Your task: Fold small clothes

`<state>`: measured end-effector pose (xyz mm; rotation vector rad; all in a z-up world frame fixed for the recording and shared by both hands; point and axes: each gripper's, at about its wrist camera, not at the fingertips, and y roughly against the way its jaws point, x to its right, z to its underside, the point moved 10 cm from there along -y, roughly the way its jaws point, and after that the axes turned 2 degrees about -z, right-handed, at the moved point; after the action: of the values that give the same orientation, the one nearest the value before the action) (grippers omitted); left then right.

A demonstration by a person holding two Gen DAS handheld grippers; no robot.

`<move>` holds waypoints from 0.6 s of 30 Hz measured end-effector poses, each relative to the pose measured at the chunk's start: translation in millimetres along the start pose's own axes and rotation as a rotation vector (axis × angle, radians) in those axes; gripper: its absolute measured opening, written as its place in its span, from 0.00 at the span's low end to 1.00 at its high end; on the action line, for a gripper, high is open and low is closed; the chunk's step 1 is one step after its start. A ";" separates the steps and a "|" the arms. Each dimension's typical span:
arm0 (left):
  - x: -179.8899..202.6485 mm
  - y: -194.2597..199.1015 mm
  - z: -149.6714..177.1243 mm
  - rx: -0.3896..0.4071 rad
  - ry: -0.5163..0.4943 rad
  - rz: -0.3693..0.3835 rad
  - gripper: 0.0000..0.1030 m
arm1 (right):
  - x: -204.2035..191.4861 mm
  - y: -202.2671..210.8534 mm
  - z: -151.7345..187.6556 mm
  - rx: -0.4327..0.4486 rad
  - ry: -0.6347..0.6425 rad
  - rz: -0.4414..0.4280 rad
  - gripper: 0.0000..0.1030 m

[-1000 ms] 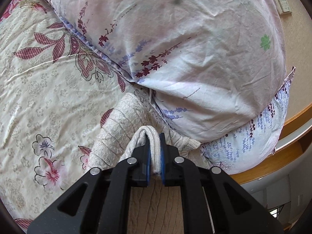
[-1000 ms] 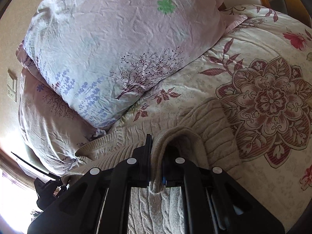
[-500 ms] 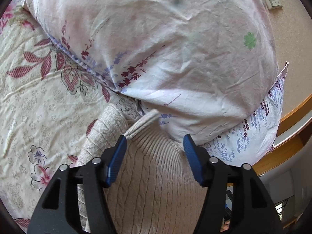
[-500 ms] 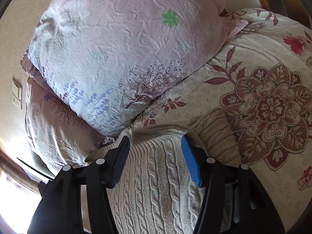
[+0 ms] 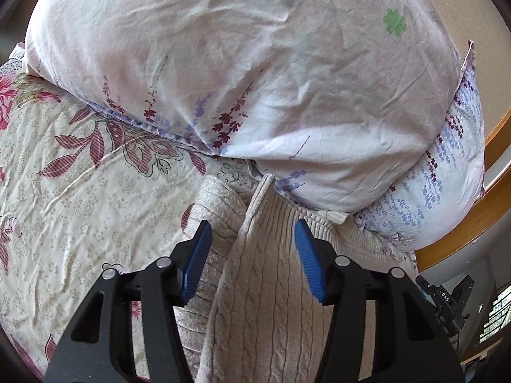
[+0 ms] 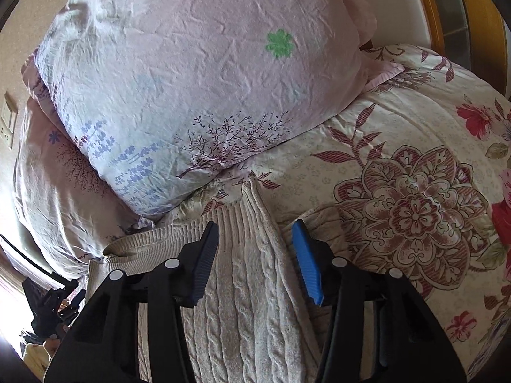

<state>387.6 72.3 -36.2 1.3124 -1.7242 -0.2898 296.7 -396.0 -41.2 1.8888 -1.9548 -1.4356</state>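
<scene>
Garment: a cream cable-knit sweater (image 5: 268, 287) lies on the bed (image 5: 80, 191), up at its head end. Its ribbed hem edge reaches the foot of the stacked pillows (image 5: 255, 79), and one pointed corner of the folded-over layer touches the lower pillow's edge.
Fold state: one layer of knit lies doubled over another. In the right wrist view the top layer runs as a long strip toward the pillows, with more ribbed knit fanning out on either side beneath it.
Left hand-held gripper (image 5: 254, 255): spread, blue pads standing clear on either side of the folded strip and narrowing a little. The knit lies between the jaws, but neither pad presses on it.
Right hand-held gripper (image 6: 255, 255): likewise spread and easing inward, with the strip between the jaws and a visible gap to each pad. Nothing is pinched.
Step in hand: by my reading, the letting-go at the end of a fold, with the cloth laid down and both tools loose above it.
Next move: probably lifting both tools clear without snagging the knit, then finding a fresh pair of grip points for a further fold, likely a side edge or the near end, which is out of view below the tools.
Caution: the loose weave could catch on a pad edge and pull the layer askew.
</scene>
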 end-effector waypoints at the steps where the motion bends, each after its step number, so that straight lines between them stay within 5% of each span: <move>1: 1.1 -4.2 0.7 -0.012 -0.020 -0.016 0.47 | -1.2 -3.2 -0.6 -0.011 0.018 0.014 0.49; 11: 10.4 -30.2 2.2 -0.105 -0.254 -0.202 0.32 | -4.5 -32.5 3.8 -0.121 0.163 0.123 0.39; 15: 15.7 -38.0 -0.5 -0.117 -0.312 -0.228 0.28 | 0.2 -33.7 4.4 -0.117 0.207 0.154 0.14; 18: 20.1 -41.6 -1.3 -0.110 -0.340 -0.246 0.20 | 0.3 -32.1 3.7 -0.107 0.208 0.130 0.10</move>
<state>415.0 38.7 -52.3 1.4566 -1.7909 -0.7771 318.4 -388.1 -63.8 1.7520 -1.8299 -1.2283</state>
